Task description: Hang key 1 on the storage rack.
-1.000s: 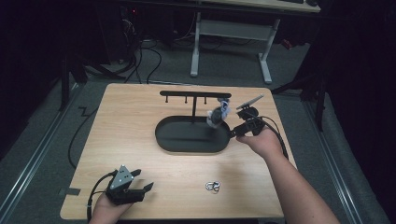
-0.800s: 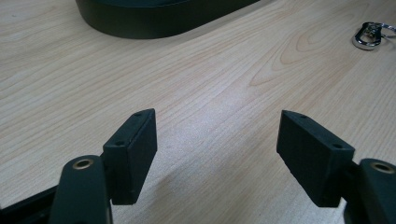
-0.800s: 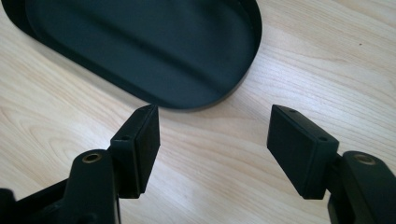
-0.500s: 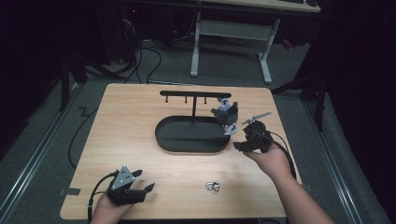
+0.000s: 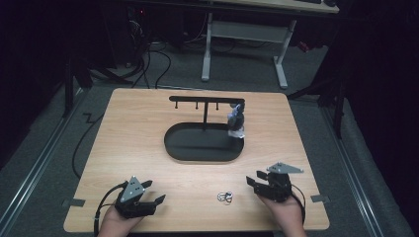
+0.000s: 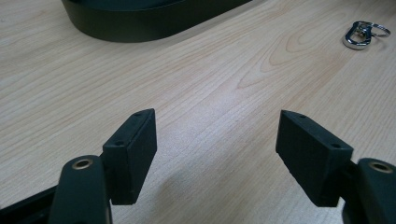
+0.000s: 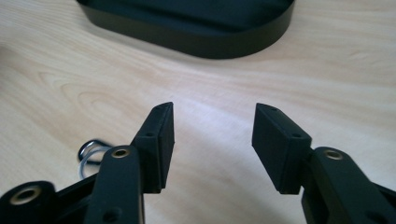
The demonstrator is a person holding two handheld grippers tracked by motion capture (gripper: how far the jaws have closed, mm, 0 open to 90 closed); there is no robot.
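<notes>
The right gripper (image 5: 253, 181), jaws just narrowing with nothing between them, sits near the metal keyring (image 5: 226, 197) on the table (image 5: 148, 148). The left gripper (image 5: 157, 200) rests released and empty. I judge the step is the approach; next it must move left over the keyring and clench.

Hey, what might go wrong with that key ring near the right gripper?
The small silver metal key ring lies flat on the wooden table, so the right gripper, its jaws just closing on nothing, may skid it away. In the right gripper view the ring sits left of the jaws, so closing now would probably miss.
</notes>
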